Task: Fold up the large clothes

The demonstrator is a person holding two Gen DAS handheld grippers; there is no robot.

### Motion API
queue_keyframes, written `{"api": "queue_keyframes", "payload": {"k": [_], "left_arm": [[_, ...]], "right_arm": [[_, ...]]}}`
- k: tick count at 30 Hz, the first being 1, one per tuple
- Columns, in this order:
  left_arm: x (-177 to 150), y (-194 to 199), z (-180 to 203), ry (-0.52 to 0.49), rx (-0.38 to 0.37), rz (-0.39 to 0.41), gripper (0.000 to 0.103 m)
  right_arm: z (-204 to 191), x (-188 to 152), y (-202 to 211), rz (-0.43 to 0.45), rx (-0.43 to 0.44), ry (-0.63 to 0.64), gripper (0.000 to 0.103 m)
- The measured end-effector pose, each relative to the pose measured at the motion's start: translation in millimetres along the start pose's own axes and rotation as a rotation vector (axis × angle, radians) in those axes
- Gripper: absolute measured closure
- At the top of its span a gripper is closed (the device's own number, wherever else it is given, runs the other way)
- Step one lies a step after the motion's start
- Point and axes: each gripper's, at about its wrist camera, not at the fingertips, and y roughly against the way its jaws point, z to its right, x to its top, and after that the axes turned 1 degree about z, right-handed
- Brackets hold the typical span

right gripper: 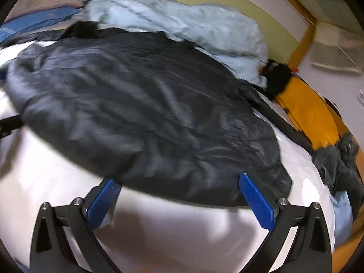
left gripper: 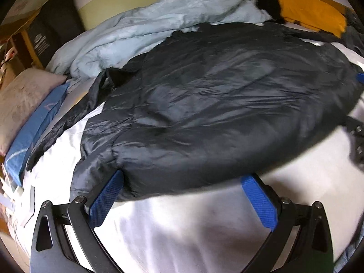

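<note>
At 6 o'clock in each wrist view, blue ribbed pads spread wide. Left gripper agape and empty, left-hand pad tip touching the hem of the dark puffer jacket, right-hand pad tip just at the hem's shadow (contact unclear). Right gripper likewise spread and empty, both tips at the near edge of the same jacket. Jacket spread flat across the white sheet, filling centre to 3 o'clock, one sleeve trailing toward 9 o'clock. Shiny, crinkled, quilted fabric, padded and rounded at the hem. Beyond, at 12 o'clock, rumpled pale blue duvet; at 2 o'clock, orange garment.
</note>
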Motion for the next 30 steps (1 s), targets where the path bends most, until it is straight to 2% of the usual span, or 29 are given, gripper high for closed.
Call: {"api": "queue_keyframes", "payload": {"k": [2, 3, 4, 6, 7, 8, 10, 11, 12, 13, 14, 15, 16, 17, 21, 27, 30], "left_arm": [[0, -4, -9, 0.035, 0.014, -0.006, 0.0], [0, -6, -15, 0.055, 0.034, -0.007, 0.0], [0, -8, -21, 0.072, 0.062, -0.003, 0.001], [-2, -12, -34, 0.113, 0.13, 0.0, 0.006], [-2, -13, -40, 0.135, 0.137, -0.003, 0.012], [-3, -14, -47, 0.161, 0.131, -0.009, 0.016], [-5, -12, -55, 0.196, 0.096, -0.009, 0.034], [-5, -10, -56, 0.198, 0.085, -0.003, 0.04], [-5, -6, -55, 0.191, 0.075, 0.01, 0.054], [-4, -2, -53, 0.177, 0.072, 0.024, 0.064], [-4, 3, -48, 0.153, 0.083, 0.037, 0.067], [-3, 7, -43, 0.128, 0.095, 0.039, 0.077], [-3, 9, -40, 0.116, 0.101, 0.034, 0.094], [-4, 11, -40, 0.116, 0.109, 0.022, 0.093], [-10, 28, -45, 0.146, 0.052, -0.002, 0.094], [-40, 73, -50, 0.175, -0.004, -0.018, 0.094], [-51, 88, -53, 0.194, -0.04, -0.041, 0.09]], "right_arm": [[9, 0, -6, -0.006, -0.05, -0.027, 0.0], [14, 1, -9, -0.01, -0.063, -0.046, 0.004], [18, 1, -11, -0.012, -0.071, -0.072, 0.014], [30, 0, -15, -0.016, -0.089, -0.138, 0.026], [35, -1, -16, -0.02, -0.101, -0.155, 0.033], [37, -1, -17, -0.023, -0.108, -0.162, 0.037], [41, -2, -15, -0.024, -0.11, -0.179, 0.053], [43, -2, -13, -0.024, -0.108, -0.186, 0.057], [46, -3, -12, -0.021, -0.102, -0.196, 0.062], [48, -4, -9, -0.011, -0.084, -0.21, 0.068], [49, -5, -7, -0.005, -0.071, -0.218, 0.072], [49, -5, -5, -0.001, -0.065, -0.228, 0.079], [50, -6, -2, -0.003, -0.065, -0.237, 0.083], [50, -7, 0, -0.006, -0.062, -0.242, 0.085], [55, -13, 15, -0.033, -0.025, -0.266, 0.089], [59, -36, 64, -0.008, 0.03, -0.314, 0.088], [58, -49, 80, 0.009, 0.038, -0.298, 0.086]]}}
